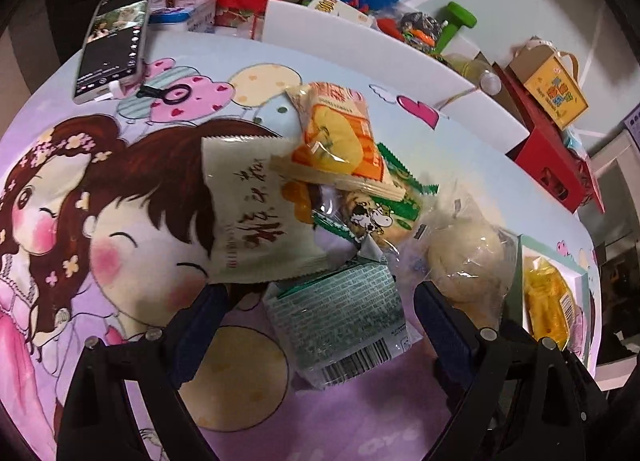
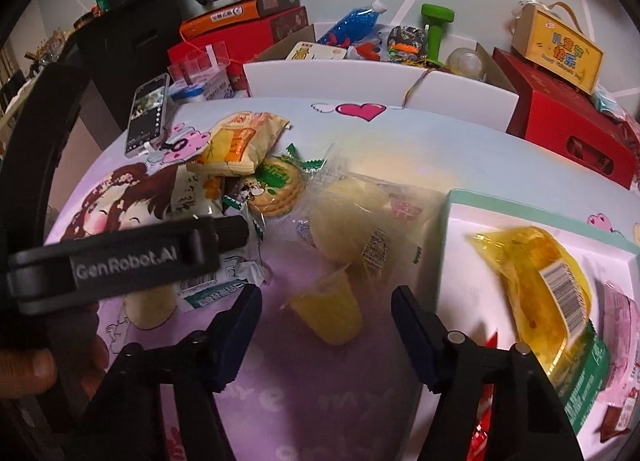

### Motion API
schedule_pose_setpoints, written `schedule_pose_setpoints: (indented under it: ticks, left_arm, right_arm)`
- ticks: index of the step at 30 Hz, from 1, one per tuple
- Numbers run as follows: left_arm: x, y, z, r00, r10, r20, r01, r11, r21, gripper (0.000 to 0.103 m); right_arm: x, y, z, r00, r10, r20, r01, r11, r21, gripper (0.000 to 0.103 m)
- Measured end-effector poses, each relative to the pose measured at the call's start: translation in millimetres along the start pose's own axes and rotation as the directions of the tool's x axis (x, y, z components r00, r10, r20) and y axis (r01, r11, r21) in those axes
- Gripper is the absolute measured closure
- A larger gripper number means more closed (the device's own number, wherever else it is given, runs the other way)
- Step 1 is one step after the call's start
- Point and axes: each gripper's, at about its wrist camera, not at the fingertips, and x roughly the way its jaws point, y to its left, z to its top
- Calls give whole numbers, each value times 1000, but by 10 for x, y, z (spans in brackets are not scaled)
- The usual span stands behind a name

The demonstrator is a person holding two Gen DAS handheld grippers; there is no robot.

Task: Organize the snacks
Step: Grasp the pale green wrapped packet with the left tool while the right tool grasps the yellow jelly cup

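A heap of snacks lies on the cartoon-print table: a cream bag with black writing (image 1: 256,221), an orange and yellow pack (image 1: 340,133), a green cow biscuit pack (image 1: 376,217) and a clear bag of pale buns (image 1: 468,257). My left gripper (image 1: 320,289) stands open around a green-white carton with a barcode (image 1: 340,325), pads apart from it. My right gripper (image 2: 326,291) is open with a yellow jelly cup (image 2: 328,313) between its fingers, untouched. To the right, a white tray with a teal rim (image 2: 460,221) holds a yellow pack (image 2: 536,285) and a pink pack (image 2: 624,325).
A phone (image 1: 112,45) lies at the table's far left. Behind the table stands a white box (image 1: 360,45) of toys, red boxes (image 2: 568,129) and a yellow carton (image 2: 560,49). A hand (image 2: 40,369) holds the left gripper's black body (image 2: 120,257) at the right wrist view's left.
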Motion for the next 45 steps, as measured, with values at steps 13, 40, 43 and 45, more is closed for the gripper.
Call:
schedule_pose_setpoints:
  ticks: [13,40,43,45]
  left_arm:
    - [95,-218,-23,998,57,-18,-56,996,74,23]
    - [22,-231,-195,996,68,-49,-62,993,101,34]
    - [8,-224,-244,996,66,-56,-60,993,99,34]
    - [-10,-214,-273,996,63,-56,-58,994,95,34]
  right_arm:
    - [136,28,-45,999,-29,-24,28,999,-23,42]
    - [82,41,-166,999,8,-46,-8,1000,14,51]
    - [43,34,-212,999,14,-46,-13,1000,20,52]
    - [13,27,-249,999,17,-45,-16,1000,26,52]
